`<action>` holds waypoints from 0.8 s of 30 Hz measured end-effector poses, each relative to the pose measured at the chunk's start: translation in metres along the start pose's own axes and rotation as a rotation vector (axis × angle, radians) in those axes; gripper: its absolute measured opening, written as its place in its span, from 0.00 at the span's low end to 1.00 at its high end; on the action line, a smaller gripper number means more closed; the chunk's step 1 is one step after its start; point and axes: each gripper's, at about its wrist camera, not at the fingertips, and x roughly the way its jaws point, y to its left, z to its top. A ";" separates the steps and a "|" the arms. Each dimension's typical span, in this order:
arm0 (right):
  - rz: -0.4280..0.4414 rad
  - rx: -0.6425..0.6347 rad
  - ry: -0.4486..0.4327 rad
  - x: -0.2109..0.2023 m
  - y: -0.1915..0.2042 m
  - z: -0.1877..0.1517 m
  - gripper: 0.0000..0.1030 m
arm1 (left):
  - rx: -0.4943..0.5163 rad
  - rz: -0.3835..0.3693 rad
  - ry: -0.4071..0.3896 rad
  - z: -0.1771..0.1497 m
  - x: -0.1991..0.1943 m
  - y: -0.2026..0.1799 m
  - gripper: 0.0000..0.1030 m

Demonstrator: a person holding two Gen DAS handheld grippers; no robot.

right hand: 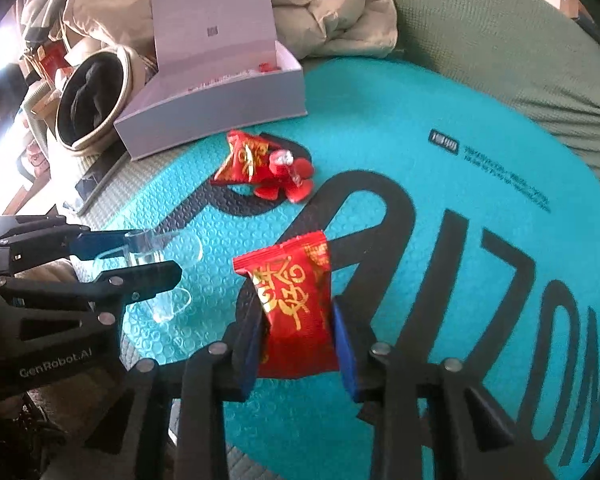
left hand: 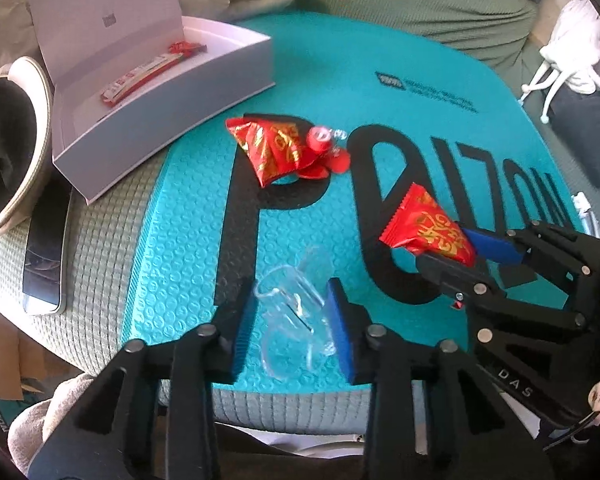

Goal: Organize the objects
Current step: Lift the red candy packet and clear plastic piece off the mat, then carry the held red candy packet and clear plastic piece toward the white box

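Left wrist view, nearest first: the left gripper has its blue pads closed on a clear plastic clip, which seems barely raised over the teal mat. Just beyond, the right gripper pinches a red snack packet by its sides, the packet standing upright between the pads.

Judging from the task, both items likely belong in the open white box at the mat's far left corner. To do that well, lift each straight up before travelling, keep the squeeze steady because the clip is slick and the packet crushes easily, and bring 1 gripper to the box at a time so the arms do not cross.

Count: 2 loose red packets, 1 held and 1 second packet lying farther out, touching a small red toy; 1 clear clip; 1 long red-and-white bar already inside the box; 1 box. Whether the box hides more, I cannot tell.
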 end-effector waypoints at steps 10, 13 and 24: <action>-0.018 0.012 -0.022 -0.008 0.004 0.002 0.31 | -0.032 -0.044 -0.046 -0.001 -0.007 0.017 0.28; -0.014 0.022 -0.026 -0.008 0.006 -0.001 0.31 | -0.058 -0.061 -0.052 -0.005 -0.011 0.026 0.39; 0.004 0.011 -0.020 -0.005 0.015 -0.006 0.31 | -0.123 -0.121 -0.025 -0.020 -0.001 0.039 0.68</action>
